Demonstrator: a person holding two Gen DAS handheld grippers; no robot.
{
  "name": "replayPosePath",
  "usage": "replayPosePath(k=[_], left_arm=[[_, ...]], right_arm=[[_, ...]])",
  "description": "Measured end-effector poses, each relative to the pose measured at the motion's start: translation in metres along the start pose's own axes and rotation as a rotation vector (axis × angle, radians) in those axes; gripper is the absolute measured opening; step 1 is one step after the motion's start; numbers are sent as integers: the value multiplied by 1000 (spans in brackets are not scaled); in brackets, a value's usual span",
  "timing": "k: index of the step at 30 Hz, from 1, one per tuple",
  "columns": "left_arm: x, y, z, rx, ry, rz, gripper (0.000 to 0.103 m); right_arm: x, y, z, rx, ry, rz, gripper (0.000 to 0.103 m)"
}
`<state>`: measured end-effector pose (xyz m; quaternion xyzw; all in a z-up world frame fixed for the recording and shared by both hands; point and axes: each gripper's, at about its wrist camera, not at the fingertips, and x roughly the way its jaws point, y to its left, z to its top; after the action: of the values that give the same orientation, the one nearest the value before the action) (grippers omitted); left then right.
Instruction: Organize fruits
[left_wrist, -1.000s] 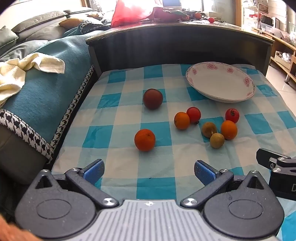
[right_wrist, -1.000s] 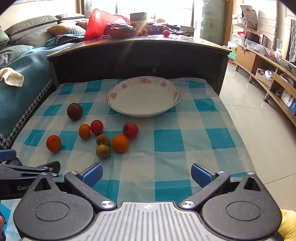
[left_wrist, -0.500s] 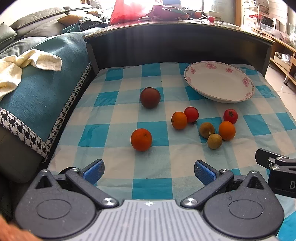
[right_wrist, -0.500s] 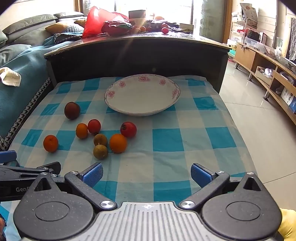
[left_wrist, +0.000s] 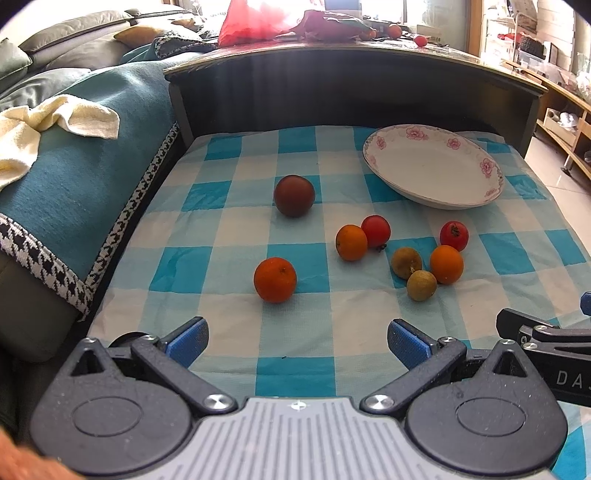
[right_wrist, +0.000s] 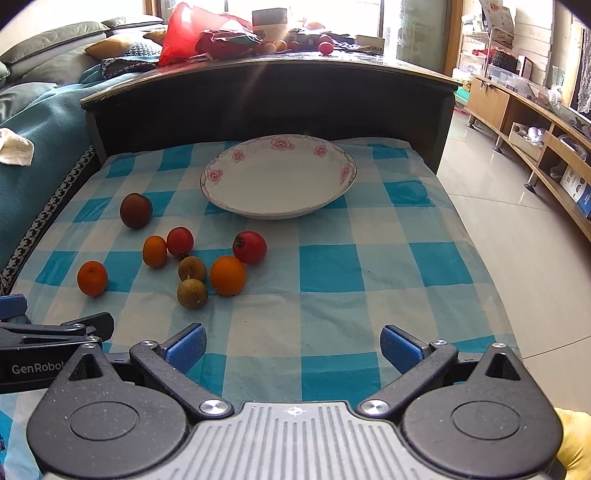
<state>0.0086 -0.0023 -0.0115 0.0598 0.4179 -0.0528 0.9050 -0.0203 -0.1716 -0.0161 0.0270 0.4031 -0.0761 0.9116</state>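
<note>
Fruit, eight small round pieces like the nearest round orange tangerine (left_wrist: 275, 279), lies loose on the blue-and-white checked cloth (left_wrist: 236, 229) near the empty white flowered plate (left_wrist: 432, 166), so both wide-open claws, left claw (left_wrist: 297, 339) and right claw (right_wrist: 293, 345), must next reach forward and grab one.

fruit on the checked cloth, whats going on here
A person holds a two-finger gripper in each hand over a blue and white checked cloth. The left gripper and right gripper are both open and hold nothing. Eight small fruits lie loose on the cloth, among them a dark red fruit and an orange apart from the rest. The flowered plate behind them has no fruit in it, so nothing has been sorted yet.
</note>
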Motion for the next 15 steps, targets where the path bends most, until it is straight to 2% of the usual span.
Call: replayPosePath(k=[15], left_arm=[[2, 0, 1, 0, 8, -1, 103]], right_arm=[[2, 1, 0, -1, 11, 12, 93]])
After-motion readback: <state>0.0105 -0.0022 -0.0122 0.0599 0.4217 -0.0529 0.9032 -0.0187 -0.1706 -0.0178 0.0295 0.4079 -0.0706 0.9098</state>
